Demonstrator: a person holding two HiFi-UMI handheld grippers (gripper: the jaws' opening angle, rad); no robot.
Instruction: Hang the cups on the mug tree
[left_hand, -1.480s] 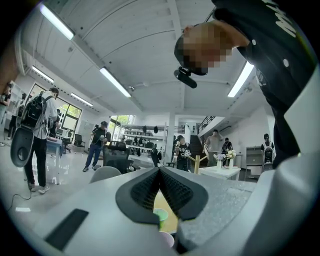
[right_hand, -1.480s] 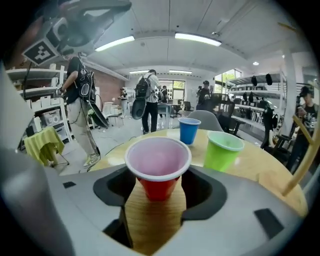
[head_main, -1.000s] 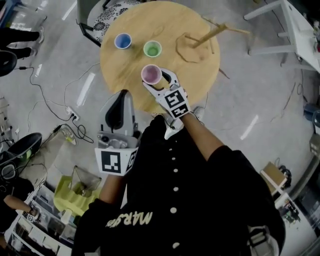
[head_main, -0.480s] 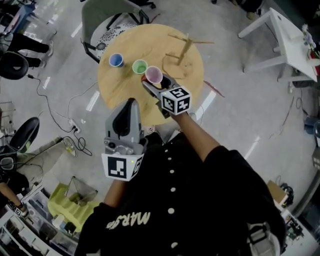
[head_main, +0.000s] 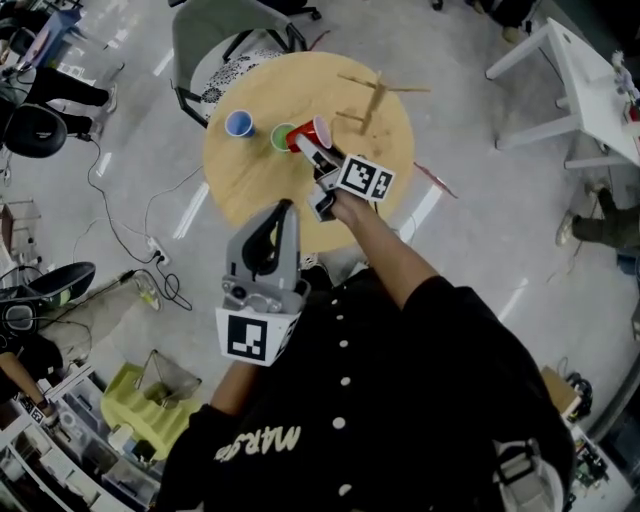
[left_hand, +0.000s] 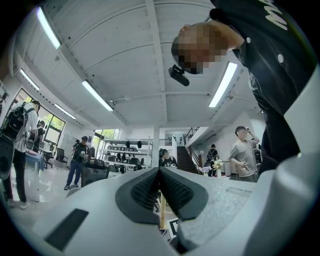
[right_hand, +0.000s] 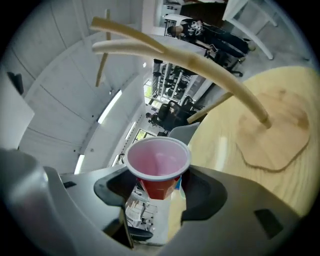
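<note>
Room, head view: a grey floor strewn with cables surrounded a round wooden table (head_main: 262, 190), with a chair (head_main: 225, 45) at its far side.
Standing cups, head view: a blue cup (head_main: 239, 123) and a green cup (head_main: 280, 137) stood upright on the table, near each other.
Mug tree, head view: the mug tree (head_main: 372, 100) stood on the table's far right part.
Right tool, head view: the right tool (head_main: 312, 143) held a red cup (head_main: 313, 131) tipped sideways, just beside the green cup.
Left tool, head view: the left tool (head_main: 285, 210) hung by the table's near edge.
Left gripper view: the jaws were pressed together with nothing between them, aimed toward ceiling lights and distant people.
Right gripper view: the pads clamped the red cup's tapered body, with its pink inside facing the camera. The mug tree's branches crossed above, and its base sat on the table at right, apart from the cup.
</note>
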